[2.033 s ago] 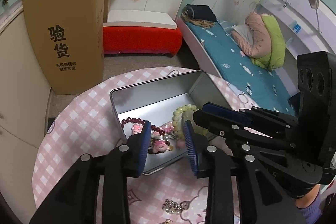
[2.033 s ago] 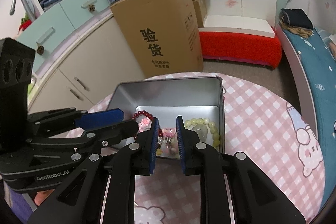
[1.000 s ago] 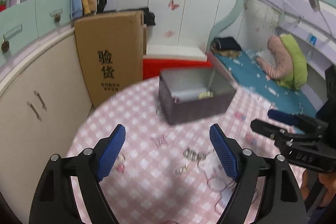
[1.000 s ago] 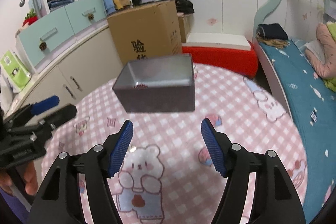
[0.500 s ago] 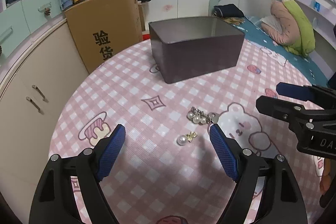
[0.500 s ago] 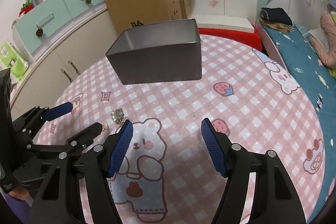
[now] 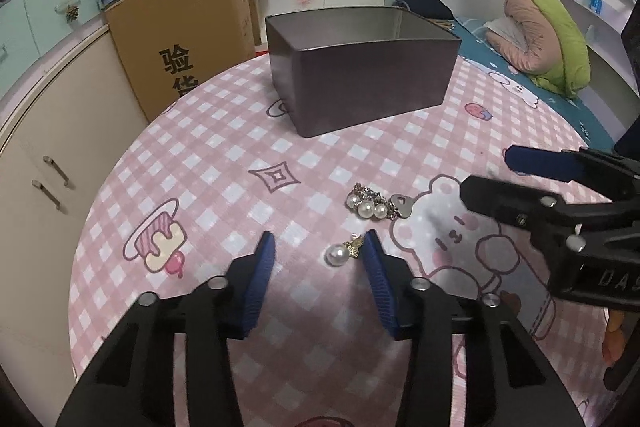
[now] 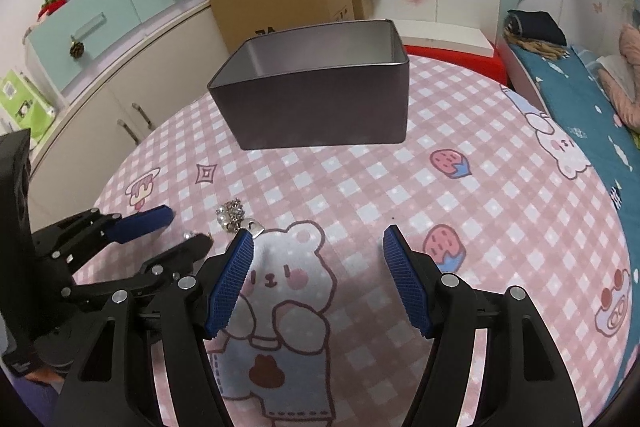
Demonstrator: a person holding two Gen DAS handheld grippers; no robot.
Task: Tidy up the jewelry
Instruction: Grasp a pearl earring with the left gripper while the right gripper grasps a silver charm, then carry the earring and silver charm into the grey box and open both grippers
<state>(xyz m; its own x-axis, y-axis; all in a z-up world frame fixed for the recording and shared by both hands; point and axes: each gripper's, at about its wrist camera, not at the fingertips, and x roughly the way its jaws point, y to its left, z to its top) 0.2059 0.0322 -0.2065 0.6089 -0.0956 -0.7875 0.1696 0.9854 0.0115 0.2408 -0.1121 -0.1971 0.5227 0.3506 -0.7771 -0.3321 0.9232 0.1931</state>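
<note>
Two wrist fisheyes, angled down close over the table (image 7: 208,131) – both share the tin (image 7: 360,83), each other's jaws.

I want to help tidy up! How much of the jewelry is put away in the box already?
I can't see down into the metal box from here, so what is put away stays hidden. In hand: the left gripper is closing its jaws around the single pearl earring, not pinching it yet. Left to do: the pearl cluster piece lies loose on the pink tablecloth. The right gripper is open, holding nothing.
</note>
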